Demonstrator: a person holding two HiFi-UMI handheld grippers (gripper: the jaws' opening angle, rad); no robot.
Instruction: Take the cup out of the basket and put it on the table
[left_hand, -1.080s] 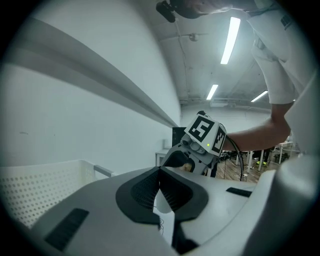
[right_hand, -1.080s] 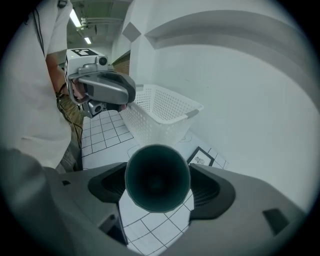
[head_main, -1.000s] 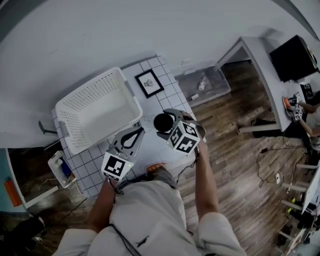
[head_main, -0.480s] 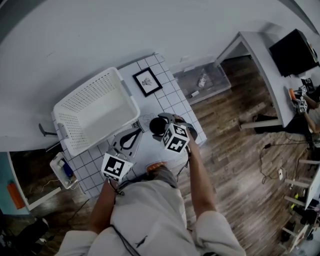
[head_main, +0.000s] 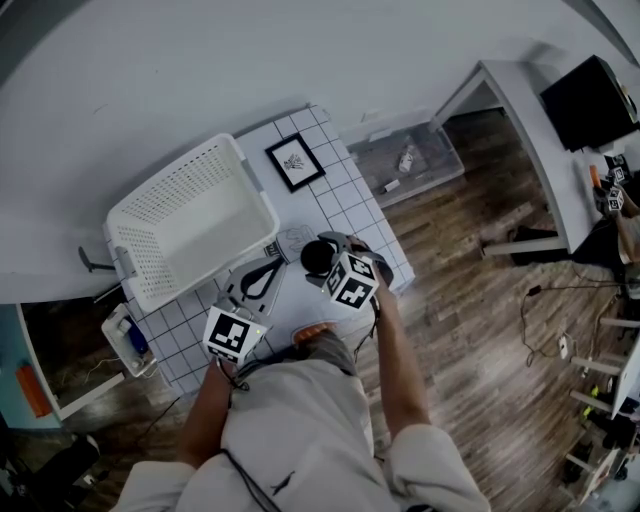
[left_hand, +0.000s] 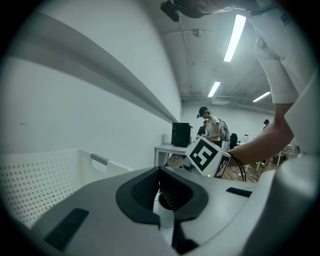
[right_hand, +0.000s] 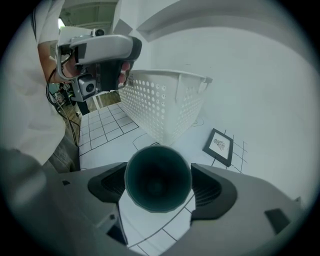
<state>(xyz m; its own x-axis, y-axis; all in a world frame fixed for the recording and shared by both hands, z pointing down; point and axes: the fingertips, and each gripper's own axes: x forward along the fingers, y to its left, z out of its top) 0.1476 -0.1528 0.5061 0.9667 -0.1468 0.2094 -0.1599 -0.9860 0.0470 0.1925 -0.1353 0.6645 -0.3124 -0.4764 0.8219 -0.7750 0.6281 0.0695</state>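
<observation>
Right gripper (head_main: 323, 251) was seen in the head view closed around a dark teal, round plastic cup (head_main: 318, 258), whose open mouth faced up. The cup was held over the white tiled table (head_main: 345, 205), near its front edge and well apart from the white perforated plastic basket (head_main: 175, 170). No cup was visible inside the basket. A small black-framed picture (head_main: 296, 163) lay on the table behind the cup. The left gripper (head_main: 268, 268) was held beside the basket's near corner, away from the cup.

In the left gripper view, the left gripper's (left_hand: 160, 186) jaws were seen brought together with nothing between them. The basket's wall (left_hand: 45, 180) was seen to the left.

In the right gripper view, the cup (right_hand: 158, 180) was seen mouth-on between the right gripper's (right_hand: 158, 186) two dark pads, which were pressed against its sides. Table tiles (right_hand: 110, 125) showed beneath it, and the basket (right_hand: 160, 100) stood beyond. Whether the cup's base touched the table could not be told.

The removal from the basket was judged complete. What was left, it was judged, was for the cup to be set firmly on the table and released.
</observation>
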